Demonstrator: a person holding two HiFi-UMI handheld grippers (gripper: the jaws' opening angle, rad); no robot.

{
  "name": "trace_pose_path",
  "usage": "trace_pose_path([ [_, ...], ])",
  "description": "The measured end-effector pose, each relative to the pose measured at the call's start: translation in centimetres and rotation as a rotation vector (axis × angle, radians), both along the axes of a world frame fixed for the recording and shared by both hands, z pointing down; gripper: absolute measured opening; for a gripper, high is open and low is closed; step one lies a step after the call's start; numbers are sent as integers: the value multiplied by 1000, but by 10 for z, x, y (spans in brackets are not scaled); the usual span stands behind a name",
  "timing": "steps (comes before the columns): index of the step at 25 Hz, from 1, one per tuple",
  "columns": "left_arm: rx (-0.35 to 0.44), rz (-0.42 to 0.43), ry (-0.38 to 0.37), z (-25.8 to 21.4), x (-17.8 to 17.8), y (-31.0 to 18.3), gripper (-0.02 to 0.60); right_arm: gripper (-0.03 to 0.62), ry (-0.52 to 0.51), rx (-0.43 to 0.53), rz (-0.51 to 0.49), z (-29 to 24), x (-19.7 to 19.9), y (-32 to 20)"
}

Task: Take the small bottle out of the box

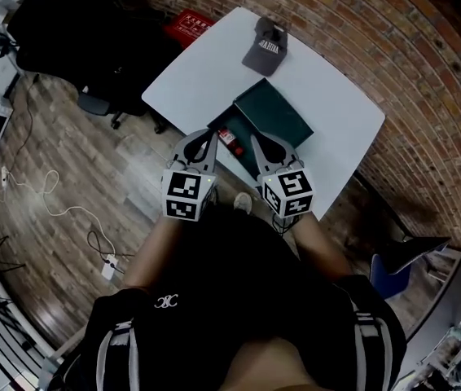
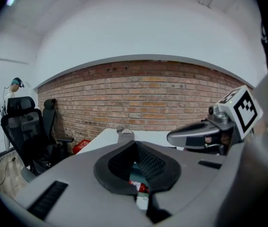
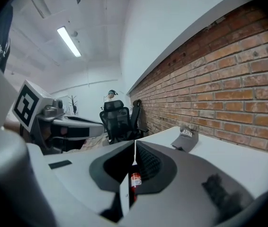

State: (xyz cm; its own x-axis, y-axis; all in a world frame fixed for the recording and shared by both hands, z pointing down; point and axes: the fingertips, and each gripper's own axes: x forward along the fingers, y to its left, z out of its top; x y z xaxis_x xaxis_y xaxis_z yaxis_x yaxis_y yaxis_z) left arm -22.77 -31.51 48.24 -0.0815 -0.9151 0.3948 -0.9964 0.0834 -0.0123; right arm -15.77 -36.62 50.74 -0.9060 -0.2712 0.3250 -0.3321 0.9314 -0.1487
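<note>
Both pairs of jaws are clenched shut with nothing caught in them: on the left gripper (image 2: 135,144) and on the right gripper (image 3: 135,143) the tips meet, leaving only the hollow behind the pads open. Through that hollow each gripper view looks down on the small bottle (image 2: 139,187), which is well apart from either pair. In the head view the bottle (image 1: 228,138) lies on its side at the near edge of the white bench (image 1: 214,63), at about eight o'clock from the middle of the dark green box (image 1: 273,114). It seems to rest in a darker, lower part of the box beside the flat green panel, though whether that panel is an opened lid cannot be told. A grey cap (image 1: 265,46) sits at twelve o'clock from the box, well clear. The bottle looks red with a pale label band, small and round-bodied. I judge it light and rigid, with a smooth skin that could slip or roll under a careless pinch, and possibly breakable if it is glass. The better hold is probably across the middle of the body at the label, pads on opposite sides of the round. That avoids the narrow capped end, where it could pivot out. One pair of jaws would have to release and straddle it first, coming from six o'clock.
</note>
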Motion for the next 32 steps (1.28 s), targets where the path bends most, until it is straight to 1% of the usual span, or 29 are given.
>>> trace_pose_path([
  [6, -85, 112, -28, 28, -10, -16, 12, 31, 22, -7, 4, 6, -4, -6],
  [8, -129, 179, -32, 39, -11, -21, 12, 31, 29, -15, 21, 9, -1, -7],
  [10, -186, 259, -60, 51, -12, -27, 14, 31, 35, -22, 43, 11, 1, -10],
  [12, -262, 364, -106, 66, -12, -33, 14, 31, 37, -29, 66, 12, 3, -15],
  [13, -307, 429, -133, 75, -10, -34, 42, 31, 38, -31, 77, 14, 3, -17],
  [14, -352, 501, -162, 84, -8, -35, 101, 31, 40, -34, 88, 15, 4, -18],
  [15, -395, 576, -191, 93, -5, -34, 125, 31, 41, -36, 99, 16, 4, -20],
  [17, -470, 727, -257, 109, 2, -32, 132, 31, 41, -40, 122, 17, 4, -23],
  [19, -537, 868, -341, 125, 6, -29, 143, 31, 39, -42, 146, 16, 4, -25],
  [21, -587, 986, -434, 138, 7, -29, 146, 31, 38, -43, 176, 16, 4, -26],
  [23, -614, 1064, -501, 149, 7, -35, 146, 31, 40, -46, 204, 16, 6, -27],
  [25, -641, 1124, -538, 160, 6, -41, 146, 31, 42, -51, 224, 17, 9, -28],
  [28, -705, 1244, -611, 176, 6, -46, 153, 31, 48, -57, 265, 19, 16, -31],
  [30, -732, 1326, -638, 186, 9, -48, 155, 31, 53, -65, 305, 21, 24, -33],
  [32, -747, 1396, -644, 195, 16, -50, 153, 31, 59, -74, 346, 22, 32, -34],
])
